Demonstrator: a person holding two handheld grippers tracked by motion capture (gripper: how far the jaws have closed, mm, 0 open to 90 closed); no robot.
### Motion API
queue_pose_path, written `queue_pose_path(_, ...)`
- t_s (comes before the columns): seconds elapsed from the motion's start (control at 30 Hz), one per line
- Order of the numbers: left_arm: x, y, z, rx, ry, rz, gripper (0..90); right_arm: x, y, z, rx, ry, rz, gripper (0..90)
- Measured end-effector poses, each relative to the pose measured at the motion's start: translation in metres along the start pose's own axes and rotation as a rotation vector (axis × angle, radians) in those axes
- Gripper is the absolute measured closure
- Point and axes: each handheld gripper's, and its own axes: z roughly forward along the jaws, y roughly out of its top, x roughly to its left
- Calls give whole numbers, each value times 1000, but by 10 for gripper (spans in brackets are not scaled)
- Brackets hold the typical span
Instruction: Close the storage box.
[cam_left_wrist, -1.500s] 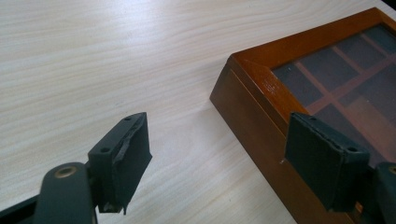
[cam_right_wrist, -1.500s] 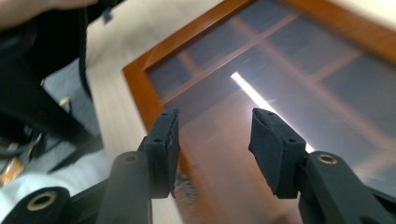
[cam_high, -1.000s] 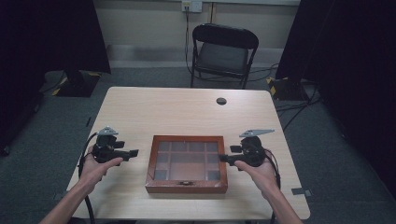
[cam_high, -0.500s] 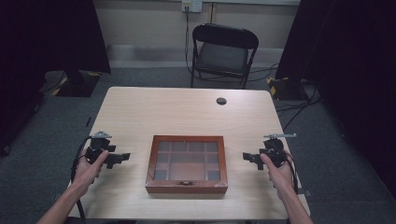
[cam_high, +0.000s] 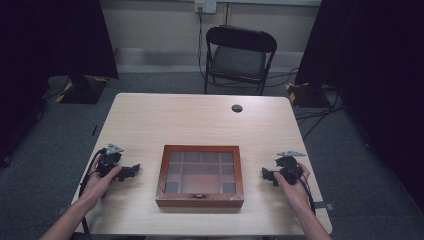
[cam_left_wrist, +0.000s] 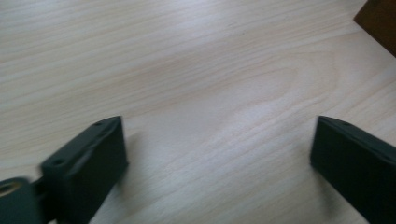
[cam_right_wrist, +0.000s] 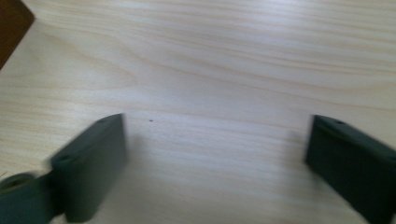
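Observation:
A shut wooden box (cam_high: 200, 175) with a glass-paned lid lies at the front middle of the table (cam_high: 200, 115). My left gripper (cam_high: 131, 171) rests low over the table to the box's left, jaws wide open with bare wood between them. A corner of the box (cam_left_wrist: 380, 21) appears at the upper right of the left gripper view. My right gripper (cam_high: 266, 175) sits to the box's right, also open and holding nothing. The box corner (cam_right_wrist: 11, 28) is at the upper left of the right gripper view.
A small dark round grommet (cam_high: 237, 108) sits near the table's far edge. A black folding chair (cam_high: 239, 55) stands behind the table. Cables lie on the grey floor at the right.
Both grippers have drawn outward from the box's sides and toward the table's front corners, coming down low over the tabletop. The box has stayed in place.

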Motion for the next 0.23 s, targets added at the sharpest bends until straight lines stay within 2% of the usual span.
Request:
queue_pose_path(0.13,-2,0,0,2,13,-11,0,0,-5,1,-51,8,-7,0)
queue_pose_path(0.23,-2,0,0,-1,14,-13,0,1,-6,1,-69,5,1,0)
